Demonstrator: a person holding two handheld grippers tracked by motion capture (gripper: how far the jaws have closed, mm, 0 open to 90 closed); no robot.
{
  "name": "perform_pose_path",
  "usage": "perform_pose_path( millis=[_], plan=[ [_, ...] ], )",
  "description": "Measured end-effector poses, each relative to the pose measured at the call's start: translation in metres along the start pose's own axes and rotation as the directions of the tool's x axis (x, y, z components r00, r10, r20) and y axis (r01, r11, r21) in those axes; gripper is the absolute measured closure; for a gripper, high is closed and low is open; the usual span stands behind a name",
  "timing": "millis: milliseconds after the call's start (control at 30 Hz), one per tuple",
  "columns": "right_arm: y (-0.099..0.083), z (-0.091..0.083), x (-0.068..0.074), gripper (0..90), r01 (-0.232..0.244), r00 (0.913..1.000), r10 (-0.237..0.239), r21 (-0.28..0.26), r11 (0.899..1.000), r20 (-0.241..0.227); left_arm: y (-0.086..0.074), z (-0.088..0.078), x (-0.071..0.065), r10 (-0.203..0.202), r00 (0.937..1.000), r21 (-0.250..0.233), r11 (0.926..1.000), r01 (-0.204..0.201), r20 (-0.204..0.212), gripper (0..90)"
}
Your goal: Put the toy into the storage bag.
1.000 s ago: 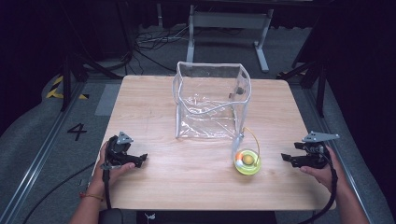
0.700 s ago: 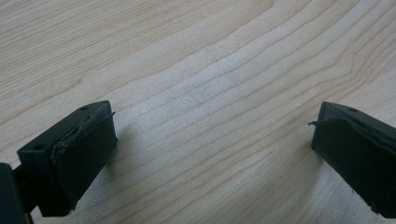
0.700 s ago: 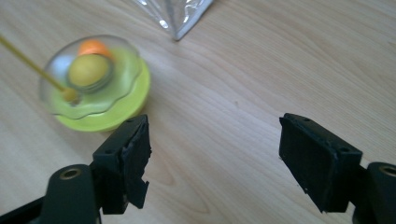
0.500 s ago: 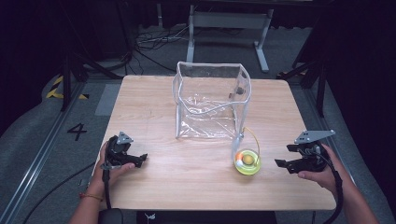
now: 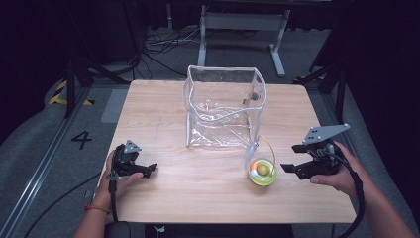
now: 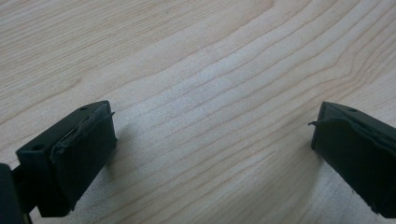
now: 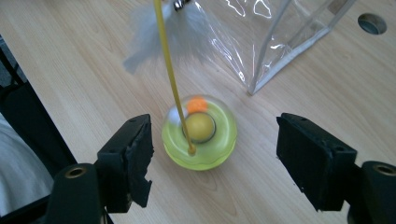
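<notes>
The toy (image 5: 262, 171), a round yellow-green dome with a ball inside and a thin yellow wand rising from its middle, sits on the bench (image 5: 198, 198) toward the right front, just in front of the right front corner of a clear bag (image 5: 224, 106). The right tongs (image 5: 290, 167) are much the nearer pair: they hover just right of the toy, jaws apart and empty, aimed leftward at it. In the right gripper view the toy (image 7: 199, 138) lies straight ahead between the open right tongs (image 7: 214, 156), a little beyond the tips, not touching either jaw. Its wand stands roughly upright and curves toward the bag (image 7: 280, 37), ending in a white feather tuft, so the base is probably the part to grip. The left tongs (image 5: 148, 169) rest at the left front, well apart from the toy, jaws wide apart over bare wood (image 6: 210, 102).
</notes>
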State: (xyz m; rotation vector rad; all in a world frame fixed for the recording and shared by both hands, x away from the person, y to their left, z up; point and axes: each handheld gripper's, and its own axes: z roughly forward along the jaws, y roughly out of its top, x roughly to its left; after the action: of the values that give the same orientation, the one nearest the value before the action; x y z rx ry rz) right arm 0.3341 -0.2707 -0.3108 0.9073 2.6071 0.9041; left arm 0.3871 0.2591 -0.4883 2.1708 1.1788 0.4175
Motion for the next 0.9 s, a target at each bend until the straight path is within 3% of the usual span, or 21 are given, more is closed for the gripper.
perform_pose_path(
  millis=[400,600,900],
  plan=[
    [0.057,-0.002,0.006,31.2,0.049,0.9988,-0.049,-0.002,0.999,-0.007,0.0,0.0,0.0,0.0,1.0,-0.002,1.0,0.0,-0.002,0.2],
    [0.073,-0.01,0.01,32.9,0.065,0.9979,-0.065,-0.003,0.998,0.0,0.0,0.0,0.0,0.001,1.0,-0.001,1.0,-0.001,0.0,0.3],
    [0.081,0.011,0.01,45.8,0.081,0.9967,-0.081,0.085,0.993,-0.012,0.0,0.0,0.0,0.0,1.0,0.0,1.0,0.0,0.001,0.2]
  ],
)
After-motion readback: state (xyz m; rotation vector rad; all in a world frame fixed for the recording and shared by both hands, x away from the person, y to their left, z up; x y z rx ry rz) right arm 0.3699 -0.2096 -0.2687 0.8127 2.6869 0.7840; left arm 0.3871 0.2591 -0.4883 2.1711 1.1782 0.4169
